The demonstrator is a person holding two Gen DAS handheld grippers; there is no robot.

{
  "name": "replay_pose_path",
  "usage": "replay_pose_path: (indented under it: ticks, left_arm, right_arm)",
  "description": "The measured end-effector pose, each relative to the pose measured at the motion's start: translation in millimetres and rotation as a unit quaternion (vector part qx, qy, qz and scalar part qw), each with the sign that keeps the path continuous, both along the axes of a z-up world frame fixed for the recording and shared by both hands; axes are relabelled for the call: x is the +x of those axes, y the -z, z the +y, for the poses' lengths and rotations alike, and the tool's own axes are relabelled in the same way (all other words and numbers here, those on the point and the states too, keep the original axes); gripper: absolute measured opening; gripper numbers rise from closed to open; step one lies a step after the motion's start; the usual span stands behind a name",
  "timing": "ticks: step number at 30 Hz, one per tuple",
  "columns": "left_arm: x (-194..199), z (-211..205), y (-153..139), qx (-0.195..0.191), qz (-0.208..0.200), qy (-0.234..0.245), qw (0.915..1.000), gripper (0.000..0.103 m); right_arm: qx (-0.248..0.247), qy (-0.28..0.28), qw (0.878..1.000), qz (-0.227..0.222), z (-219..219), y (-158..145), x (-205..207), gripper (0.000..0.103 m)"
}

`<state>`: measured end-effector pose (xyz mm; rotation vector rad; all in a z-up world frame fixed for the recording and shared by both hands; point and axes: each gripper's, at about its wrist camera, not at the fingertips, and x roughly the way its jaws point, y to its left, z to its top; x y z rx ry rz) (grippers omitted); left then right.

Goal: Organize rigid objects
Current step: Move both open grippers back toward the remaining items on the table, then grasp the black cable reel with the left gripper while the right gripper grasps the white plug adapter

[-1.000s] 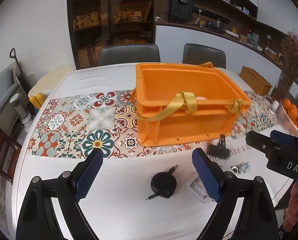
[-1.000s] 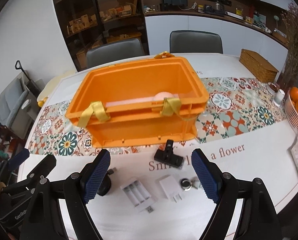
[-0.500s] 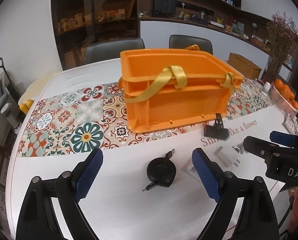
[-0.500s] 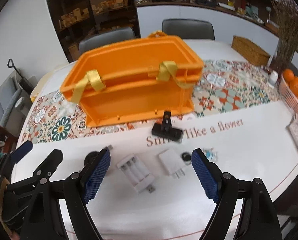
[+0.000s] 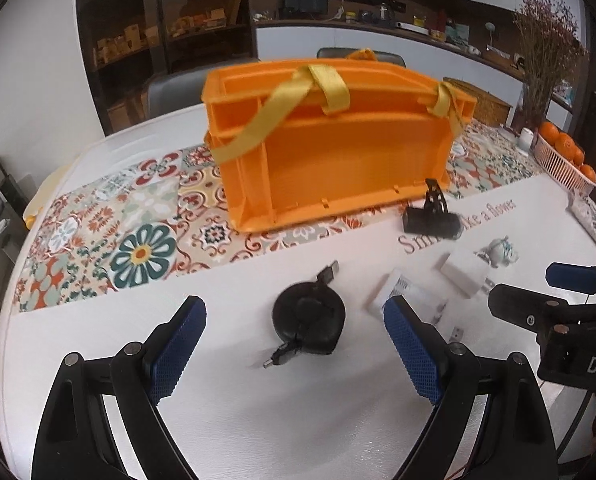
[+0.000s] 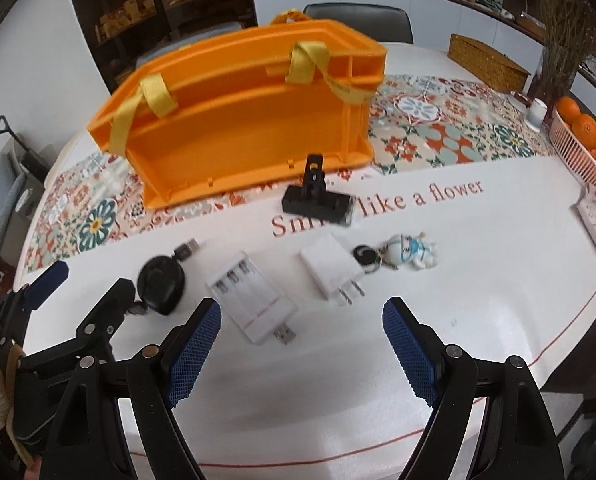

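Observation:
An orange crate (image 5: 337,152) (image 6: 238,120) with yellow straps stands on the patterned runner. In front of it lie a black clip mount (image 6: 317,196) (image 5: 431,216), a black retractable cable reel (image 5: 307,320) (image 6: 161,284), a white battery charger (image 6: 250,300), a white plug adapter (image 6: 333,266) (image 5: 463,274) and a small figurine keychain (image 6: 405,254). My left gripper (image 5: 296,354) hangs open just above the table with the cable reel ahead between its fingers. My right gripper (image 6: 301,350) is open and empty, hovering near the charger and the adapter.
A basket of oranges (image 6: 581,140) stands at the table's right edge, with a wicker box (image 6: 485,62) and a vase of dried flowers (image 5: 545,60) behind. Chairs (image 6: 357,20) and dark shelving stand beyond the table. White tablecloth (image 6: 477,320) lies near the front edge.
Both grippers have sunk toward the table; the crate now shows from the side and the small items look larger and closer. Their jaws have kept the same width.

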<state>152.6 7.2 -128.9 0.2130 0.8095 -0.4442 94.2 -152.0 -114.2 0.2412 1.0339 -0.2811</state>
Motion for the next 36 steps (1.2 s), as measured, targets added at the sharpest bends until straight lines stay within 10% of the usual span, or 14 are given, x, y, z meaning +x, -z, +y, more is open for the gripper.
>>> replay_pose_path:
  ticks: [36]
  left_arm:
    - [26, -21, 63, 0.005, 0.039, -0.033, 0.9987, 0.061]
  right_arm:
    - [0.008, -0.015, 0.999, 0.045, -12, 52, 18, 0.084]
